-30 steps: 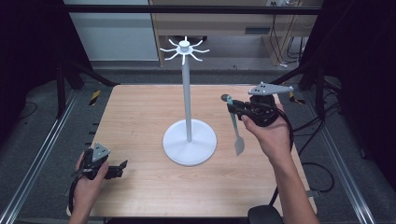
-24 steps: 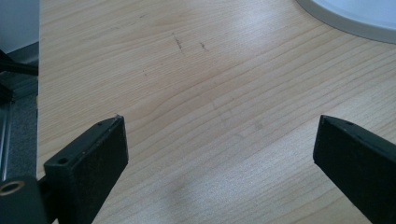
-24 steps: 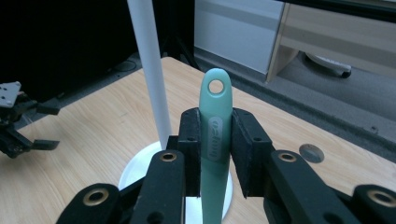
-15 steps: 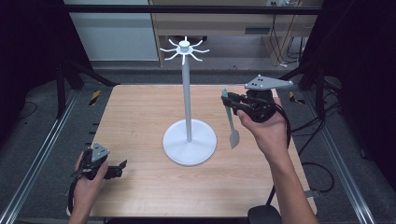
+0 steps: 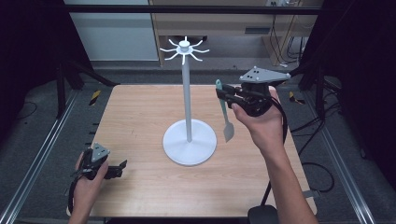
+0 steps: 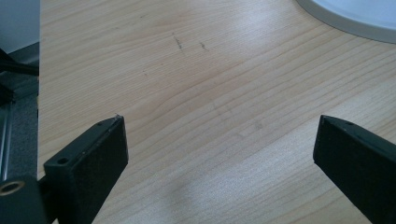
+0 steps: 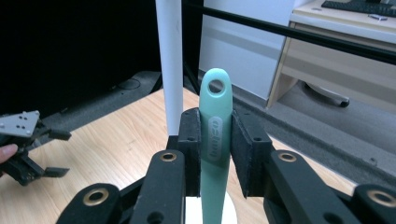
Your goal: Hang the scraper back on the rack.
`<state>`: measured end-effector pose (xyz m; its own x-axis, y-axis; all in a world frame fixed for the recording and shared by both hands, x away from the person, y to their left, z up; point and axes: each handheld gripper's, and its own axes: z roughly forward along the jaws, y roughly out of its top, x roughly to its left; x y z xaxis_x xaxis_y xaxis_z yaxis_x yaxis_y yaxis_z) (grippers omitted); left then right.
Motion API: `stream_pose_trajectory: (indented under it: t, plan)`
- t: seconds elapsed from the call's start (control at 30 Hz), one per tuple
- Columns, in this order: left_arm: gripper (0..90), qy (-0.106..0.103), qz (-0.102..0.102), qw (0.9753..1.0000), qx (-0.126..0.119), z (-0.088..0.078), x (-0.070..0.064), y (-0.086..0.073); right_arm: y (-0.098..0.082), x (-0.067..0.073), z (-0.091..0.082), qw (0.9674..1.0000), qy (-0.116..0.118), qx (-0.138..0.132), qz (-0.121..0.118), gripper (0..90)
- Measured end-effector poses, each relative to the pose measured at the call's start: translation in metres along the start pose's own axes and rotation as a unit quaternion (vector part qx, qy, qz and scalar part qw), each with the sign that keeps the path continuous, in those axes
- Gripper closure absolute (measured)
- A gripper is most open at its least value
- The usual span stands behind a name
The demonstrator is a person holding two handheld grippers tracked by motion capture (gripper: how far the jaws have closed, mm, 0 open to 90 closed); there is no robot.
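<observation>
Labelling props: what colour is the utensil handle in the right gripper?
Mint green handle; the right gripper view shows it best.

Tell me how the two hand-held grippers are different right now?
The right hand-held gripper is lifted above the table and shut on a green spatula; the left hand-held gripper sits low by the table's near edge. Its jaws stand wide open with only bare wood between them. The right one is beside the white stand; the left one is farther away. Both are black and held by a hand.
</observation>
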<state>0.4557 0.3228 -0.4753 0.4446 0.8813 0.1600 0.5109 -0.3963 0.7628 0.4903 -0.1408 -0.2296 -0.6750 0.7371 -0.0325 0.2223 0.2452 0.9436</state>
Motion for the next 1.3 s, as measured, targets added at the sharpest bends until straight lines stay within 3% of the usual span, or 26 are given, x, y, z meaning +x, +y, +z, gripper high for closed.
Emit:
stream_pose_trajectory:
  t: [0.67,1.3]
  plan:
    - [2.9,-0.002,0.001,1.0,0.0,0.0,0.0,0.0,0.036,0.016,-0.002,0.9991,0.01,-0.04,-0.013,74.7]
    - [2.9,-0.004,-0.001,1.0,0.0,0.001,-0.001,0.0,0.042,0.021,-0.006,0.9986,0.014,-0.049,-0.016,74.7]
